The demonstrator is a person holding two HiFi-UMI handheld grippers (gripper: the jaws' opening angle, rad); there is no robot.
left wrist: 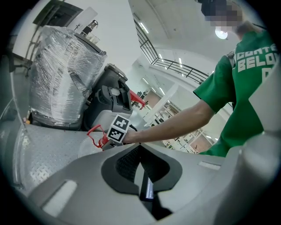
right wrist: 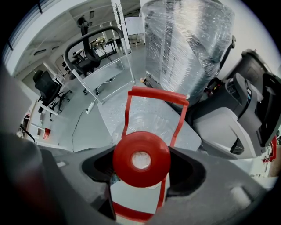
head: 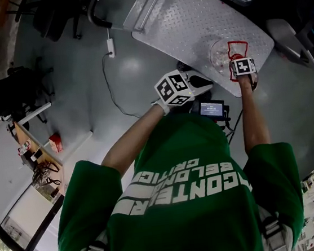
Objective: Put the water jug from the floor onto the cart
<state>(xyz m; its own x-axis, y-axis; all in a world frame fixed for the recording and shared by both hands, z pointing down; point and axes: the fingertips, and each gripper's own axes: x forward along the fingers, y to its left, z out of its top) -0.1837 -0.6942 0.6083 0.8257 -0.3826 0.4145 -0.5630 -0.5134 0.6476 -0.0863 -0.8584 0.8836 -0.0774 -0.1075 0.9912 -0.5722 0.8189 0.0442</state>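
The clear water jug point(head: 219, 56) with its red carry handle point(head: 237, 47) stands on the diamond-plate cart point(head: 183, 16), near the cart's near edge. My right gripper point(head: 241, 73) points straight down over the jug top. In the right gripper view the red cap point(right wrist: 141, 159) sits between the jaws, and the right gripper point(right wrist: 136, 193) is shut on the jug's neck, with the handle point(right wrist: 156, 96) standing up beyond it. My left gripper point(head: 204, 81) hovers left of the jug, off the cart's edge, shut on nothing point(left wrist: 145, 186).
A large load wrapped in plastic film point(right wrist: 184, 39) stands at the cart's far end. The cart's push handle point(right wrist: 94, 44) rises at the left end. Office chairs point(head: 5, 92) and a floor cable point(head: 109, 82) lie to the left. Grey-black machinery point(right wrist: 246, 101) stands on the right.
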